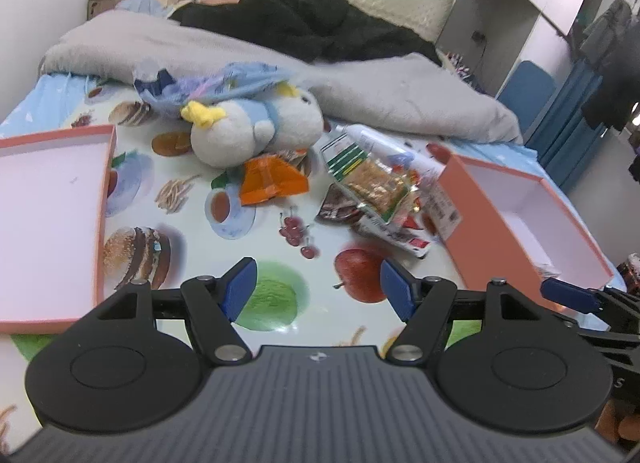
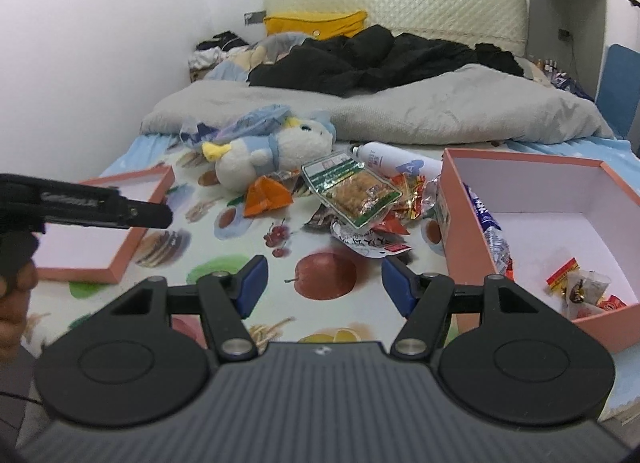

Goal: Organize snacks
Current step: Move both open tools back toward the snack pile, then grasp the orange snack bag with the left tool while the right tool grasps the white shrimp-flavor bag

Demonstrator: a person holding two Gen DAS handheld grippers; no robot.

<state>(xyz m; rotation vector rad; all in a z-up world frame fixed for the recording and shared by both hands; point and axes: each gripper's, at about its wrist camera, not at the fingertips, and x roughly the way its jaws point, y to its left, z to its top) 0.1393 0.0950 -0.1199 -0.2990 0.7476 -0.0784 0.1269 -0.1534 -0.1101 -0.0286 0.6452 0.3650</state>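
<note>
- I see a bed covered by a food-print sheet (image 2: 320, 295), with a grey duvet (image 2: 400, 111) bunched across it farther back and black clothing (image 2: 360, 59) on top of that.
- The pink box (image 2: 472, 223) sits open on the right side of the sheet; a blue-and-white packet leans on its left inner wall and a few small wrapped snacks (image 2: 580, 287) lie in its near corner.
- The box lid (image 1: 102, 199) lies inside-up on the left side, well apart from the box.
- A plush penguin (image 1: 256, 127) lies on its side between them, farther back.
- The snack pile (image 1: 376, 191) lies just beside the box's left wall, topped by a clear green-edged packet (image 2: 352, 191); an orange packet (image 1: 272, 183) lies beside the plush, and a white bottle (image 2: 384, 157) lies behind the pile.
- My left gripper (image 1: 318, 291) hovers tilted down over the green ice-cream and red apple prints, jaws wide and nothing between them.
- My right gripper (image 2: 324, 287) hovers tilted down over the apple print, near the pile, jaws wide and empty.
- In the right wrist view a hand (image 2: 16, 295) at the left edge holds the other gripper's black body.
</note>
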